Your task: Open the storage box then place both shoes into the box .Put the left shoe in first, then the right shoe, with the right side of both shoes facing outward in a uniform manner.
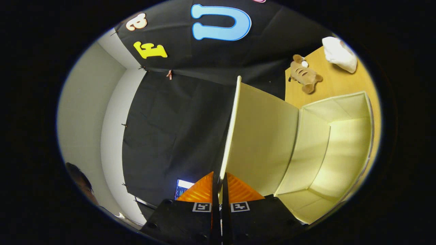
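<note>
Black cloth (177,136) hangs as the booth's wall across most of the scene beyond the tongs, pinned with small clips along its seams, and a pale plain wall (85,112) stands beside it on the left. Next in size is the storage box (327,149), cream-coloured, lying on the wooden desk (335,80) with its opening turned toward the camera, so that its pale inner walls and back panel show; nothing lies inside it as far as the view reaches. Its lid (262,136), a broad flat cream panel, is swung out from the box, and the lid's thin free edge runs down to the tongs. The tongs (219,180) are drawn close together on that edge: both fingers press the lid's rim from either side, with only the thickness of the panel between them. Behind the box, on the bare wood of the desk, a brown plush toy (305,75) with darker stripes lies on its side, well apart from the tongs. Farther back, near the desk's far corner, rests a white soft object (340,54); whether it is a shoe I cannot tell. Low on the left, just past the left finger, a small lit screen (182,187) glows against the black cloth, and at the very left a dark rounded shape (79,177), likely part of a person, shows dimly.
</note>
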### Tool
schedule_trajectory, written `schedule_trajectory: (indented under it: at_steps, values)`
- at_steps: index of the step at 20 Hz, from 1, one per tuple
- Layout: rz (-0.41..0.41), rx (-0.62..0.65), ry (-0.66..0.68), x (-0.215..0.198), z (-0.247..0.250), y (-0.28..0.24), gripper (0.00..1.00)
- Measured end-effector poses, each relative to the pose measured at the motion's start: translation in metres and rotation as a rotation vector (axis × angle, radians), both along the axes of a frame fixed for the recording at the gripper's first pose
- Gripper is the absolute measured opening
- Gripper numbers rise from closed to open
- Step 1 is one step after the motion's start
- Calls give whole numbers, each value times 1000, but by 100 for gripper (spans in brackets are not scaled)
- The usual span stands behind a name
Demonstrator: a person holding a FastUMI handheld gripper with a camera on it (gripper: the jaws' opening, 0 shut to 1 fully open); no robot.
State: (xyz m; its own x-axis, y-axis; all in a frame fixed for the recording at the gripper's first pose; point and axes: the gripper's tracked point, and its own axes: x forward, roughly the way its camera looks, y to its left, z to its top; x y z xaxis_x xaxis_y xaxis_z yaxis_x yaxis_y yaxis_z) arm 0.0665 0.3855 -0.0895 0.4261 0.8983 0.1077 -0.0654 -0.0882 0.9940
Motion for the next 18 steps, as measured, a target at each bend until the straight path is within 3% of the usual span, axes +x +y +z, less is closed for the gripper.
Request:
schedule_trajectory:
  at_steps: [6,18]
  values:
    - [-8,-47,-20,14,10,54,6]
    - [-42,-95,14,28,6,104,9]
